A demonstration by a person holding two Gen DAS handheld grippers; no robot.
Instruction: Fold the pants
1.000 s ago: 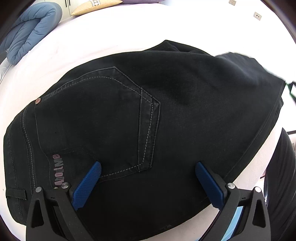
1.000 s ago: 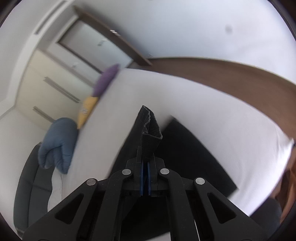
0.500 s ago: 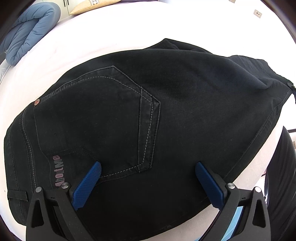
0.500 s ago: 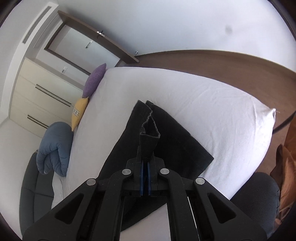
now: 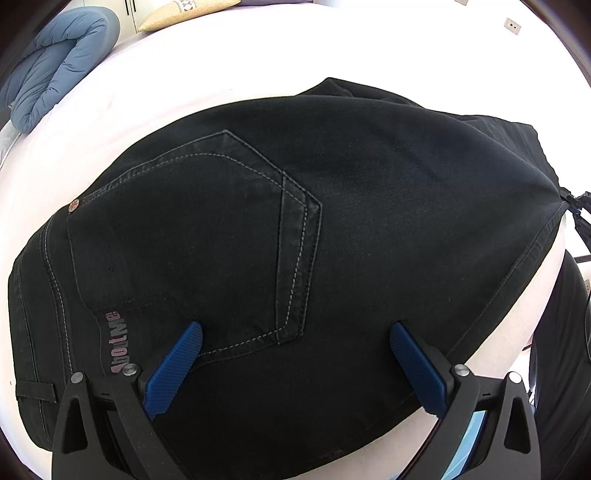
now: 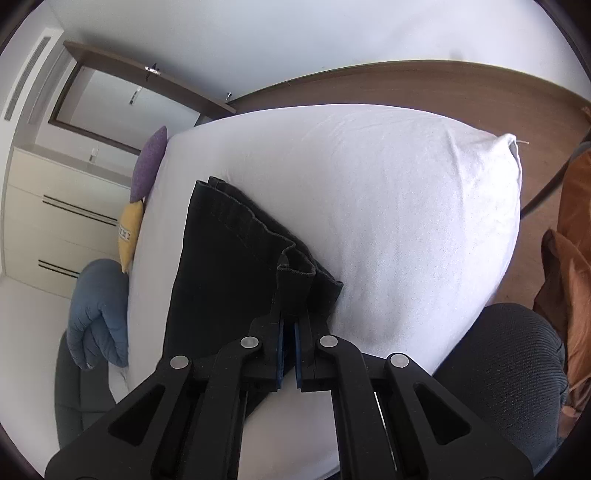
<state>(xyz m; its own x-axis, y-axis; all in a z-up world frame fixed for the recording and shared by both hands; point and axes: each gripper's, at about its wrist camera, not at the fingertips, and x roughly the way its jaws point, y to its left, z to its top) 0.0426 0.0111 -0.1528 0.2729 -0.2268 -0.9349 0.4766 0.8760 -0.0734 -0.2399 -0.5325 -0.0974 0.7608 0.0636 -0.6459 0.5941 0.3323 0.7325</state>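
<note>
- At the far left of the left wrist view, a blue quilt (image 5: 55,62) is lying rolled up at the edge of the bed (image 5: 258,55), and a beige pillow (image 5: 184,14) is resting just beside it.
- The black pants (image 5: 332,229) are spreading over the white bed, with the back pocket (image 5: 207,236) facing up.
- The left gripper (image 5: 293,354) is hovering over the seat of the pants, its blue fingers (image 5: 177,365) standing wide apart and holding nothing.
- In the right wrist view, a purple cushion (image 6: 149,166) and a yellow cushion (image 6: 129,232) are leaning at the left edge of the bed, in front of a cream wardrobe (image 6: 55,221).
- The right gripper (image 6: 289,339) is pinching the hem of a pant leg (image 6: 295,291), its jaws nearly together on the cloth.
- The folded legs are lying flat on the sheet.
- At the right, a dark chair (image 6: 517,369) is standing near the mattress corner.
</note>
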